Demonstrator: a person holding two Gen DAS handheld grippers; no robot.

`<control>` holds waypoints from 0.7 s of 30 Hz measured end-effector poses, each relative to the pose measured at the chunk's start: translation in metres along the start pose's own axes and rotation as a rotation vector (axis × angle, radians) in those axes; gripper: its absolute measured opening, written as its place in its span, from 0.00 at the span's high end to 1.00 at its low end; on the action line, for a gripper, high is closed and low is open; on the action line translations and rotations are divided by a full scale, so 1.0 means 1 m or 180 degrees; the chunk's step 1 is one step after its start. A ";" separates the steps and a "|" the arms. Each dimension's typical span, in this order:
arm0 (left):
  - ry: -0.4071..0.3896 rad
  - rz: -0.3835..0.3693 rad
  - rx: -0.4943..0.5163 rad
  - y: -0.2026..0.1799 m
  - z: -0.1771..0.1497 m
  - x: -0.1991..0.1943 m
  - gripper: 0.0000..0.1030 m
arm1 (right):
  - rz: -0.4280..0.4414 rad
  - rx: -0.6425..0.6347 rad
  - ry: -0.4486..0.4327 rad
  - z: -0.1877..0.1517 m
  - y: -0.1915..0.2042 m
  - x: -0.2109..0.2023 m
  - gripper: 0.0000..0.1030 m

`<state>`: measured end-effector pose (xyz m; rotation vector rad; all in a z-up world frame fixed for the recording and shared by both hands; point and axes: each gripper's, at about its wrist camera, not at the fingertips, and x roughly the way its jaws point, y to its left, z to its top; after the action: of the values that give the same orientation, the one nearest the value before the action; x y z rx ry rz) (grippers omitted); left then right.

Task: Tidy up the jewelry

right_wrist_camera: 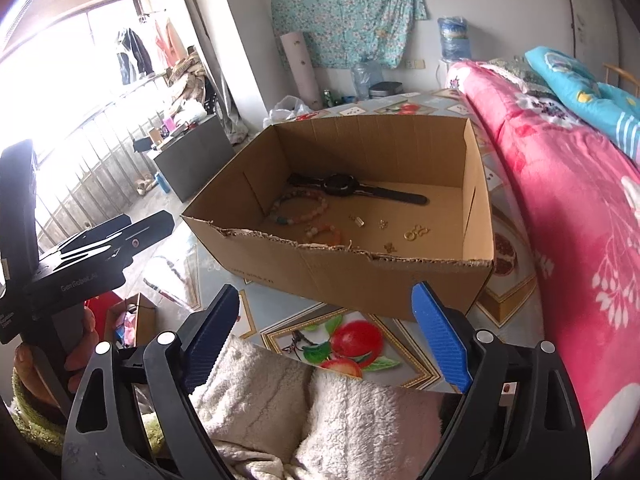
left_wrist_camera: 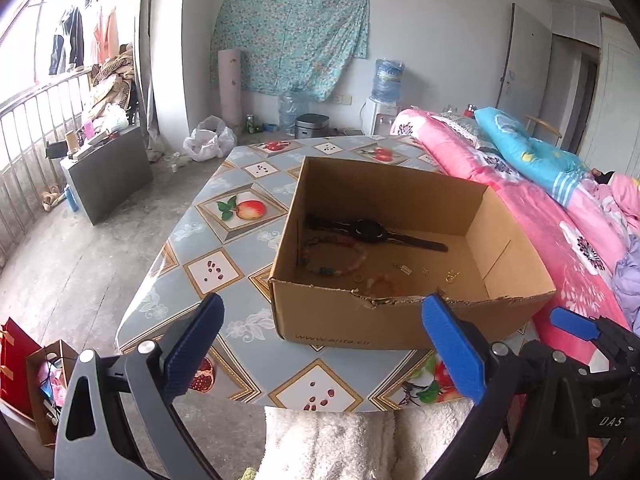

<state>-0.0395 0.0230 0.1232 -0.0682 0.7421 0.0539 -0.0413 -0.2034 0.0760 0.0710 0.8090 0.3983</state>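
Observation:
An open cardboard box (left_wrist_camera: 360,320) (right_wrist_camera: 360,276) stands on the fruit-patterned table (left_wrist_camera: 240,216). Inside lie a black watch (left_wrist_camera: 372,232) (right_wrist_camera: 344,186), a pale bead bracelet (left_wrist_camera: 334,254) (right_wrist_camera: 298,208), an orange bead bracelet (left_wrist_camera: 384,284) (right_wrist_camera: 324,232) and several small gold pieces (left_wrist_camera: 450,276) (right_wrist_camera: 414,234). My left gripper (left_wrist_camera: 324,352) is open and empty, held just short of the box's near wall. My right gripper (right_wrist_camera: 330,340) is open and empty, over the table's near edge. A small dark trinket (right_wrist_camera: 298,340) lies on the table by the apple picture.
A bed with pink and blue quilts (left_wrist_camera: 540,200) (right_wrist_camera: 560,200) runs along the table's right side. A fluffy white cloth (left_wrist_camera: 328,444) (right_wrist_camera: 300,412) lies below the grippers. The left gripper's body (right_wrist_camera: 80,264) shows in the right wrist view. Bags (left_wrist_camera: 44,376) stand on the floor at left.

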 end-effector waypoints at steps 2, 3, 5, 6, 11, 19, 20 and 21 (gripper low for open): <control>0.0043 0.0092 0.0068 -0.005 -0.003 0.005 0.05 | -0.0028 0.0032 0.0025 -0.002 -0.001 0.003 0.16; 0.0071 0.0103 0.0100 -0.006 -0.004 0.007 0.05 | -0.0058 0.0057 0.0046 -0.003 -0.002 0.005 0.15; 0.0173 0.0072 0.0120 -0.008 -0.006 0.014 0.05 | -0.0109 0.0086 0.0086 -0.005 -0.004 0.007 0.15; 0.0233 0.0062 0.0131 -0.011 -0.007 0.018 0.05 | -0.0136 0.0097 0.0105 -0.005 -0.004 0.008 0.14; 0.0431 0.0084 0.0182 -0.023 -0.010 0.033 0.05 | -0.0207 0.0192 0.0173 -0.004 -0.011 0.014 0.12; 0.0725 0.0077 0.0215 -0.037 -0.010 0.050 0.05 | -0.0346 0.0317 0.0371 0.000 -0.020 0.032 0.12; 0.0752 0.0065 0.0219 -0.038 -0.010 0.052 0.05 | -0.0364 0.0335 0.0381 0.001 -0.020 0.034 0.12; 0.0775 0.0052 0.0223 -0.039 -0.011 0.053 0.05 | -0.0377 0.0351 0.0388 0.002 -0.021 0.035 0.12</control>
<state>-0.0044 -0.0152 0.0810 -0.0015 0.9873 0.0354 -0.0119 -0.2096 0.0490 0.1019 0.9505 0.2477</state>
